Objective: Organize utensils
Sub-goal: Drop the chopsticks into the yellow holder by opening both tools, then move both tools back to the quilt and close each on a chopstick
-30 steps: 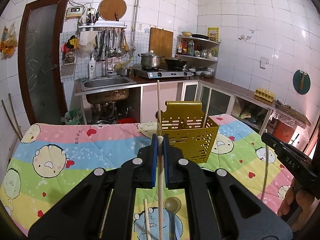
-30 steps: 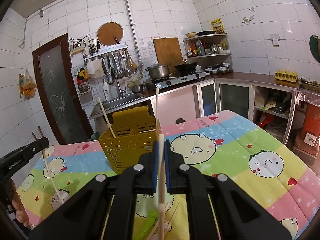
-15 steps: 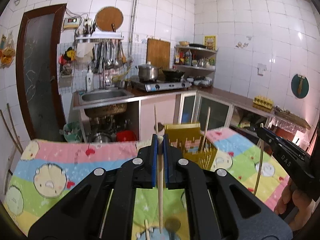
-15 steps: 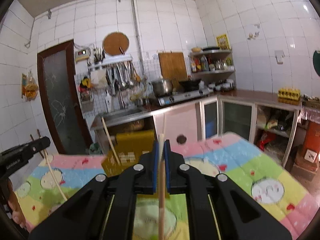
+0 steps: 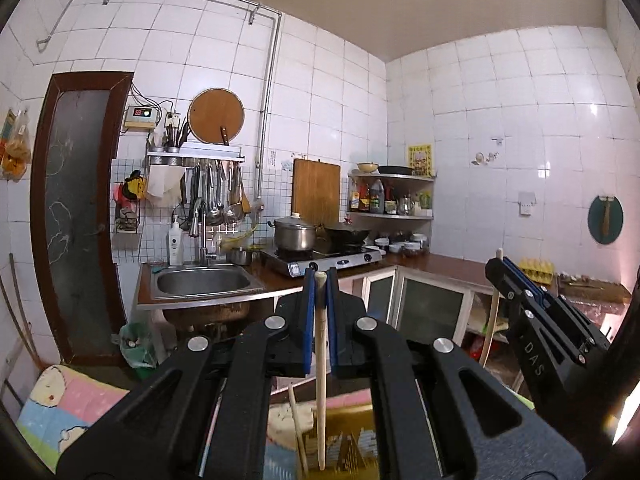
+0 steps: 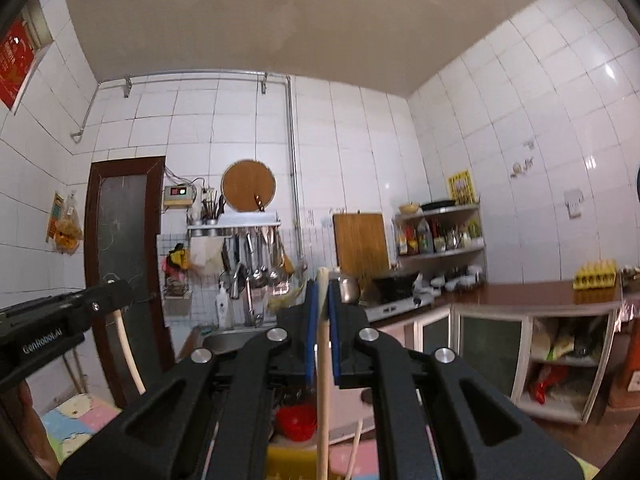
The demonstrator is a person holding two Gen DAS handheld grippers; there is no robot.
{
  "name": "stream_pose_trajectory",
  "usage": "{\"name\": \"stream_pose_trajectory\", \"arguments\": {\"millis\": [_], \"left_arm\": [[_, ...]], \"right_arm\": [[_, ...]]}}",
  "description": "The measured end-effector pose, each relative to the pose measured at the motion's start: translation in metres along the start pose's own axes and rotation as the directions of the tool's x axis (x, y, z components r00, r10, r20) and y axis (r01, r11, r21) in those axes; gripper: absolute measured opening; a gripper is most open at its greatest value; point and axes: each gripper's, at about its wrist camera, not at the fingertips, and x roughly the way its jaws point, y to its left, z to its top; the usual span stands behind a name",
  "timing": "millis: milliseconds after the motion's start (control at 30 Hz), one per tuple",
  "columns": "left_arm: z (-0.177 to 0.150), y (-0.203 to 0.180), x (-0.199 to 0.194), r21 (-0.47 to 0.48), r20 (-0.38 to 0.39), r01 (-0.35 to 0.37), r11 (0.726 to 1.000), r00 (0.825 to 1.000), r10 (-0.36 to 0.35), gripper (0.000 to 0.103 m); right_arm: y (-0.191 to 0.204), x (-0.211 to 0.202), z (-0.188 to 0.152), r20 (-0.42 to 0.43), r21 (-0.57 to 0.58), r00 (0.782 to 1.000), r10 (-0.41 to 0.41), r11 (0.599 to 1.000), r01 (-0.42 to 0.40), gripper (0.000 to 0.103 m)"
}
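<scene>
My left gripper [image 5: 320,280] is shut on a pale wooden chopstick [image 5: 320,380] that hangs straight down, its lower tip inside the yellow perforated utensil holder [image 5: 352,444] at the bottom of the view. Another chopstick [image 5: 298,428] leans in the holder. My right gripper [image 6: 323,288] is shut on a second chopstick [image 6: 322,400], held upright above the holder's yellow top [image 6: 292,462]. The right gripper also shows in the left wrist view [image 5: 520,288], and the left gripper in the right wrist view [image 6: 100,300].
A cartoon-print cloth [image 5: 60,412] covers the table below. Behind stand the sink [image 5: 200,282], a stove with a pot [image 5: 294,236], corner shelves [image 5: 394,200], cabinets [image 6: 492,344] and a dark door [image 5: 76,208]. A red basin [image 6: 296,422] sits under the counter.
Both grippers have risen and tilted upward with their chopsticks. The holder and cloth have dropped to the bottom edge of both views, and the ceiling shows now.
</scene>
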Motion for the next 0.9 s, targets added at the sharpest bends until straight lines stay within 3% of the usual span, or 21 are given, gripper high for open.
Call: {"name": "stream_pose_trajectory", "arguments": {"millis": [100, 467, 633, 700, 733, 800, 900], "left_arm": [[-0.014, 0.003, 0.026, -0.016, -0.007, -0.007, 1.0, 1.0, 0.007, 0.004], [-0.101, 0.013, 0.081, -0.026, -0.17, -0.016, 1.0, 0.985, 0.011, 0.004], [-0.107, 0.027, 0.082, -0.065, -0.245, 0.012, 0.998, 0.969, -0.027, 0.007], [-0.097, 0.033, 0.076, -0.065, -0.272, 0.01, 0.998, 0.962, -0.027, 0.038], [-0.092, 0.035, 0.072, -0.062, -0.278, 0.007, 0.998, 0.96, -0.025, 0.065], [-0.078, 0.041, 0.054, -0.04, -0.254, -0.015, 0.999, 0.967, 0.005, 0.074], [-0.064, 0.047, 0.035, -0.011, -0.269, -0.032, 0.999, 0.963, 0.028, 0.089]], "right_arm": [[-0.004, 0.02, -0.01, 0.011, 0.023, 1.0, -0.005, 1.0, 0.004, 0.006], [-0.01, 0.049, -0.087, -0.16, -0.023, 0.987, -0.005, 1.0, 0.001, 0.006], [-0.016, 0.045, -0.092, -0.236, -0.034, 0.972, 0.017, 0.999, -0.026, 0.007], [-0.02, 0.04, -0.084, -0.268, -0.038, 0.963, 0.003, 0.999, -0.014, 0.013], [-0.021, 0.038, -0.079, -0.283, -0.044, 0.959, -0.011, 0.999, -0.001, 0.031], [-0.025, 0.028, -0.068, -0.311, -0.05, 0.949, -0.046, 0.998, 0.032, 0.051], [-0.03, 0.012, -0.058, -0.381, -0.066, 0.921, -0.082, 0.996, 0.061, 0.054]]}}
